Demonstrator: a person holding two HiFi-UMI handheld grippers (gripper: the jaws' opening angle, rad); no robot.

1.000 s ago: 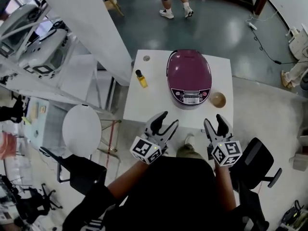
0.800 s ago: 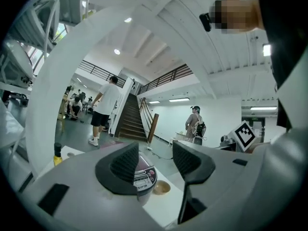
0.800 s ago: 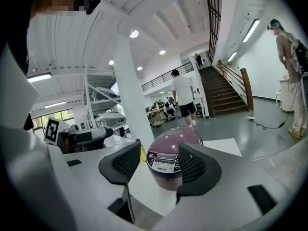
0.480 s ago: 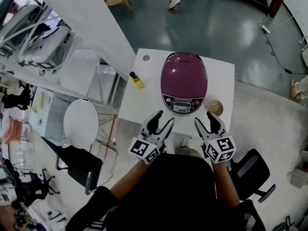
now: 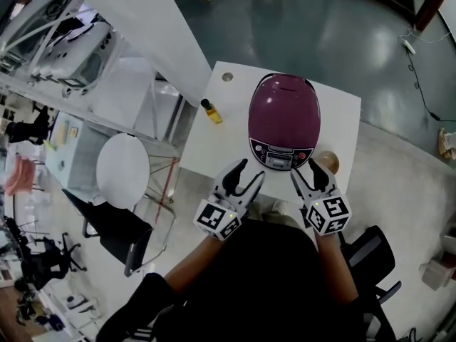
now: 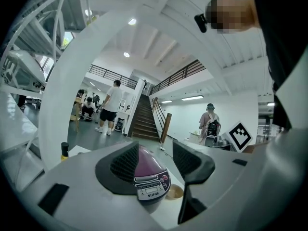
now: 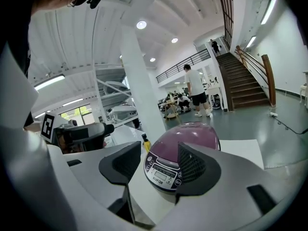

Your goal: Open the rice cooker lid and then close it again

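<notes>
A purple rice cooker [image 5: 283, 118] with its lid down stands on a small white table [image 5: 214, 141], its control panel [image 5: 282, 157] facing me. My left gripper [image 5: 242, 176] hovers open at the table's near edge, left of the panel. My right gripper [image 5: 313, 174] is open too, just right of the panel and near the cooker's front. Neither touches the cooker. The left gripper view shows the cooker [image 6: 149, 172] between its open jaws, ahead of my left gripper [image 6: 156, 165]. In the right gripper view the cooker [image 7: 185, 153] sits close between the jaws of my right gripper [image 7: 159, 165].
A small yellow bottle with a black cap [image 5: 211, 111] stands left of the cooker. A tan bowl [image 5: 328, 161] sits at the cooker's right front. A round mark [image 5: 227, 77] lies at the far left corner. A white stool [image 5: 122, 171] and black chairs [image 5: 128, 230] stand around the table.
The view has shifted, so the table and cooker sit closer to both grippers. My right gripper has drawn nearer to the cooker's front. Both stay open.
</notes>
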